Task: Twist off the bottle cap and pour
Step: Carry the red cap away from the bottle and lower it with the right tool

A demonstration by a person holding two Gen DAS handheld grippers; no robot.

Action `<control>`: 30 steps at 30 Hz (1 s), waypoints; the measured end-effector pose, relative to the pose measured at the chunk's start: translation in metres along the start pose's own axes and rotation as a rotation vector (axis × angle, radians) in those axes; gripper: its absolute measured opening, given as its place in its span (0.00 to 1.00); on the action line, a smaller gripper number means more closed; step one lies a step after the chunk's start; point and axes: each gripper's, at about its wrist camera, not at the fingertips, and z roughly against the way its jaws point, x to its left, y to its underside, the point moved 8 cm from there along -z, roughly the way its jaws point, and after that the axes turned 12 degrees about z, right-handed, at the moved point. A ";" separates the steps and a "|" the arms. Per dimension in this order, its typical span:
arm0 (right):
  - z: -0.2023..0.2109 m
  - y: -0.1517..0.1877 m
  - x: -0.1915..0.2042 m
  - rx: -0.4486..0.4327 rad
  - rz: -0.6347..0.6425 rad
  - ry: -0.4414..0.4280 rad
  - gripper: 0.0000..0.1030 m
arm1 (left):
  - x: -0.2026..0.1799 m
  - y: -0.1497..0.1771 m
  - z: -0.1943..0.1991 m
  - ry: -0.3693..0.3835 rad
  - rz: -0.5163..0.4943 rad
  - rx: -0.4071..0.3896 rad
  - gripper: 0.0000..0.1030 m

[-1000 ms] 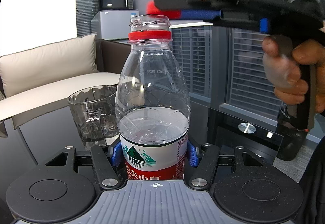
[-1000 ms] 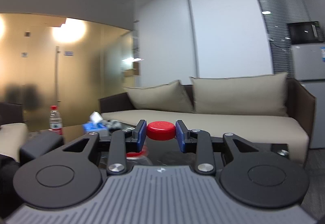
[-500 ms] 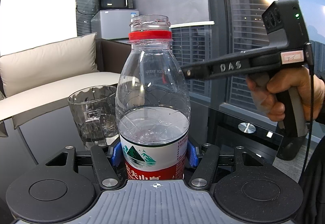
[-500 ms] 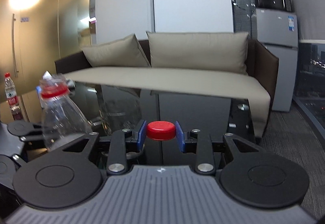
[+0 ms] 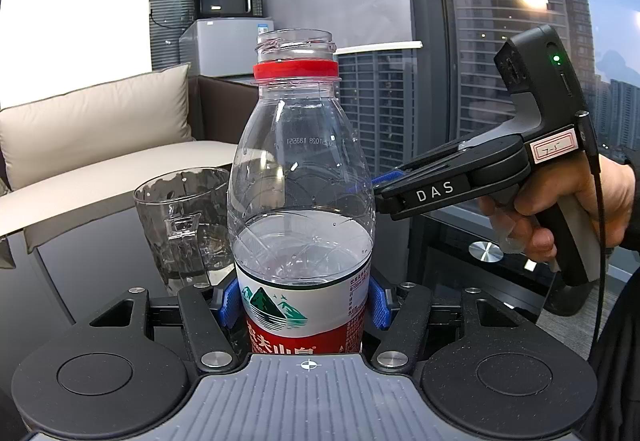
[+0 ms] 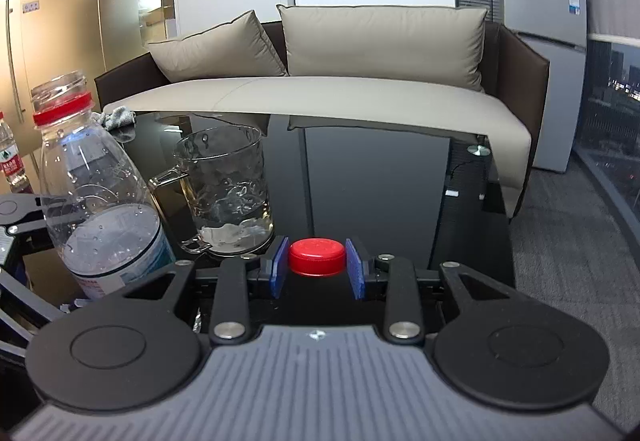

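Place: office lounge in a high-rise
Seating: beige cushioned sofa (image 6: 360, 81) behind a black glass tabletop (image 6: 380, 181)
Pantry corner: microwave (image 5: 227, 1) on a small fridge (image 5: 224, 45)
Outlook: floor-to-ceiling window (image 5: 520, 81) facing city towers
Partition: frosted glass door (image 6: 60, 41)

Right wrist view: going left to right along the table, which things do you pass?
Small bottle at the far left edge → open bottle → glass mug → red cap held in the right gripper.
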 end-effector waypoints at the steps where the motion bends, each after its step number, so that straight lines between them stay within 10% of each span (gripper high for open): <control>1: -0.001 0.001 0.000 0.007 0.001 0.002 0.32 | 0.000 0.000 0.000 0.000 0.000 0.000 0.54; 30: -0.021 0.022 -0.003 0.136 0.006 -0.002 0.32 | -0.003 0.001 0.001 -0.005 0.002 0.002 0.55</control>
